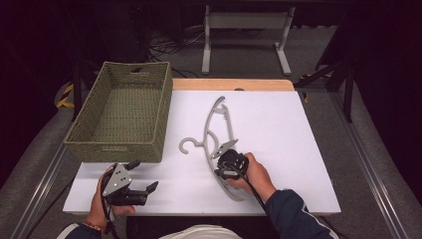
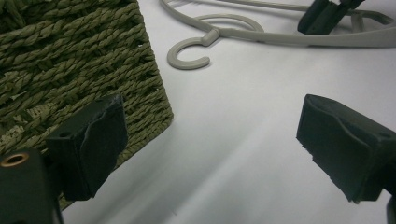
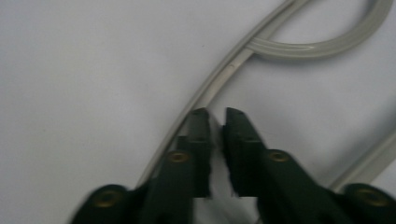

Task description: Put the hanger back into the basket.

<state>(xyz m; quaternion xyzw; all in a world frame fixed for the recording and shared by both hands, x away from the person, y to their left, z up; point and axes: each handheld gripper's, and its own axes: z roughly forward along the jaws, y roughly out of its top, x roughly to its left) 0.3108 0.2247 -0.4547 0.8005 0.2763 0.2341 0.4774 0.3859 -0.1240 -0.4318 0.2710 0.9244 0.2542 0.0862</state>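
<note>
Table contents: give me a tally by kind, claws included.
Hanger: 1
Woven basket: 1
Claws: 2, the left claw and the right claw
Total: 4

The hanger (image 1: 219,142) looks like smooth grey plastic with a faint sheen. The basket (image 1: 119,112) is rough, twisted olive rope weave. The table (image 1: 278,129) has a matt white sheet surface with a pale wood edge. Both grippers' black pads (image 2: 93,140) look soft, matt and scuffed.
</note>
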